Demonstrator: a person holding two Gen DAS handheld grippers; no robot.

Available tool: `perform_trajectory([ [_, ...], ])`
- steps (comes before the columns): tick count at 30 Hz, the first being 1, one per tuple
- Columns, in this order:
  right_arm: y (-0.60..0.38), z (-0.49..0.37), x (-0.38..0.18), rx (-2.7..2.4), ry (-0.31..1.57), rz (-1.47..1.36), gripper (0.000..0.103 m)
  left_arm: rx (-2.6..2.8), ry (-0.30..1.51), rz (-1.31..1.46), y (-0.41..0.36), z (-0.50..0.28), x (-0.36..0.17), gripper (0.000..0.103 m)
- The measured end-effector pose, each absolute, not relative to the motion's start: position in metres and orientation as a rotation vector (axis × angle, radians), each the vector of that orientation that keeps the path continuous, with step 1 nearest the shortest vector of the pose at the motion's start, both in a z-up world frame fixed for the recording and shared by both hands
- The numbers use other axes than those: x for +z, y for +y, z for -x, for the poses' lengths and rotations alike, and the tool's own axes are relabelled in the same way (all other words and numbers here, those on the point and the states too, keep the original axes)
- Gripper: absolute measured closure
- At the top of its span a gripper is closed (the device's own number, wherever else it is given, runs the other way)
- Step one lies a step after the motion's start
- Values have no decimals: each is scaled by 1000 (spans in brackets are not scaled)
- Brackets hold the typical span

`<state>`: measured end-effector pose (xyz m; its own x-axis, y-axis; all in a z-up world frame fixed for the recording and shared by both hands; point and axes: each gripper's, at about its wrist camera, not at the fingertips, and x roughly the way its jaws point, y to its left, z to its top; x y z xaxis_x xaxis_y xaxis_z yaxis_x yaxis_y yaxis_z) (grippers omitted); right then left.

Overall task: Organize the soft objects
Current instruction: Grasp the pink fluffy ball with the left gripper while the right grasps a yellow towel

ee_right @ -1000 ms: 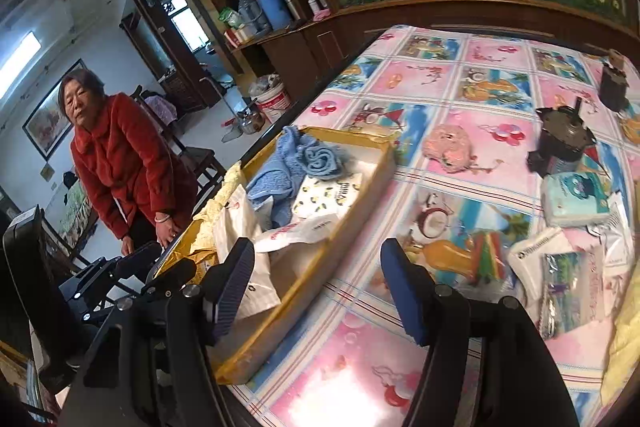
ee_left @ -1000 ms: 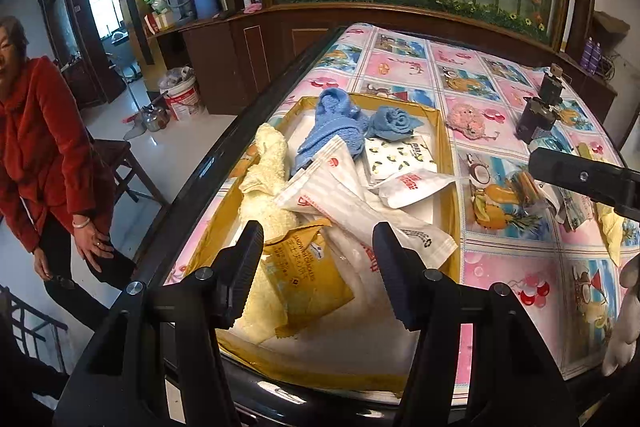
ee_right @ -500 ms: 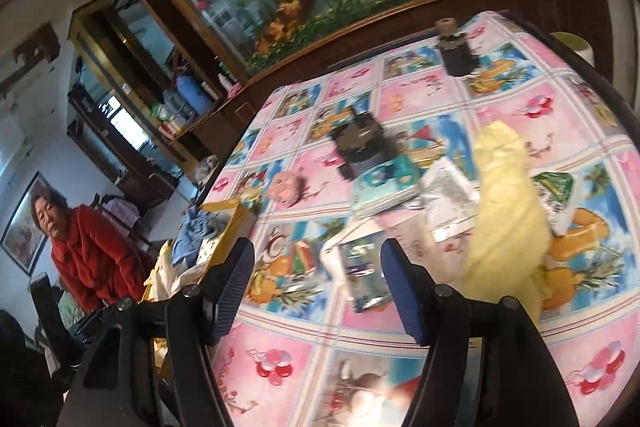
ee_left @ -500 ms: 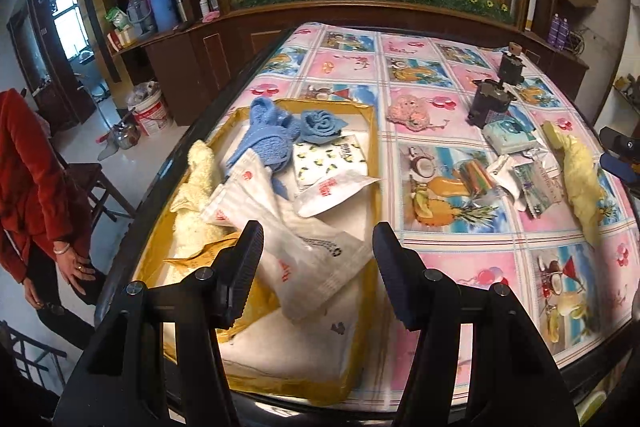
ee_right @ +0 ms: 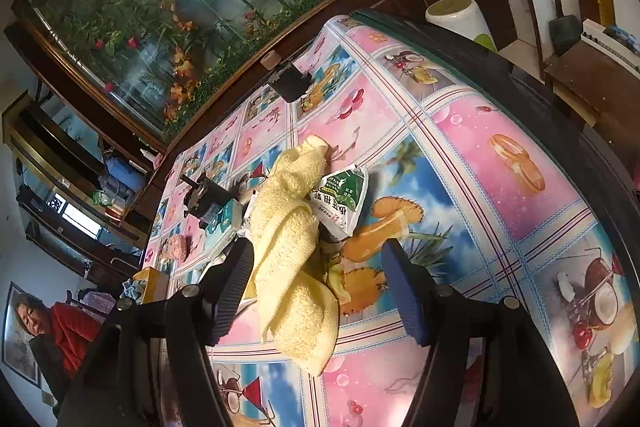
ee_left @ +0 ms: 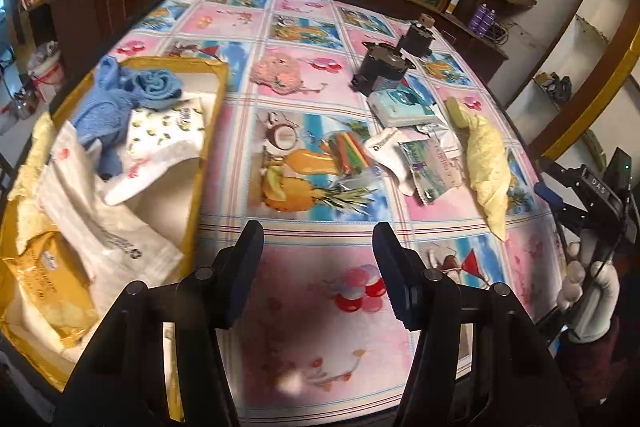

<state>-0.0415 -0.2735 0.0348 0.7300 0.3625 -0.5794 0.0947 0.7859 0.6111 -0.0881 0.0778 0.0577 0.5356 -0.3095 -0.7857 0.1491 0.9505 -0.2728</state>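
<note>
We are holding the left gripper (ee_left: 318,269) over the near edge of the table (ee_left: 320,327), its jaws standing wide with nothing between them. Left of it, the tray (ee_left: 208,131) is sitting on the table, holding a blue cloth (ee_left: 108,107), a rolled blue sock (ee_left: 154,87), a lemon-print pack (ee_left: 168,127), white bags (ee_left: 100,227) and an orange bag (ee_left: 44,279).

We are keeping the right gripper (ee_right: 318,287) low over the yellow towel (ee_right: 292,227), jaws wide. The towel's near end is lying between the fingers, touching neither so far as we can tell. A green-and-white packet (ee_right: 340,201) is lying against the towel's right side, and a teal pack (ee_right: 222,223) is sitting just left of it.

Seen from the left wrist, the towel (ee_left: 488,163) is lying well right of the tray, with a landscape-print sachet (ee_left: 428,167) and a white sachet (ee_left: 386,147) just left of it. A pink fuzzy thing (ee_left: 278,71) is resting between tray and towel, farther back. The right gripper's body, in a white-gloved hand (ee_left: 588,291), is showing at the table's right edge.
</note>
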Motion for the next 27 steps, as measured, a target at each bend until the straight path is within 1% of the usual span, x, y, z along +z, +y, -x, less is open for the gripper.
perform_trajectory([
  [7,-250,25,35,232,790,-578,37,-236,1004,60,52,59,44,46],
  [12,-244,18,36,252,801,-554,37,-233,1018,93,51,29,46,46],
  [16,-243,13,41,254,795,-540,37,-190,965,109,59,-10,62,46],
  [19,-241,8,43,262,798,-528,37,-132,929,47,58,-49,67,46],
  [23,-238,1,45,265,805,-513,37,-67,950,-78,52,-97,53,46],
  [27,-233,-7,44,266,818,-493,37,-39,1009,-117,54,-124,30,46],
])
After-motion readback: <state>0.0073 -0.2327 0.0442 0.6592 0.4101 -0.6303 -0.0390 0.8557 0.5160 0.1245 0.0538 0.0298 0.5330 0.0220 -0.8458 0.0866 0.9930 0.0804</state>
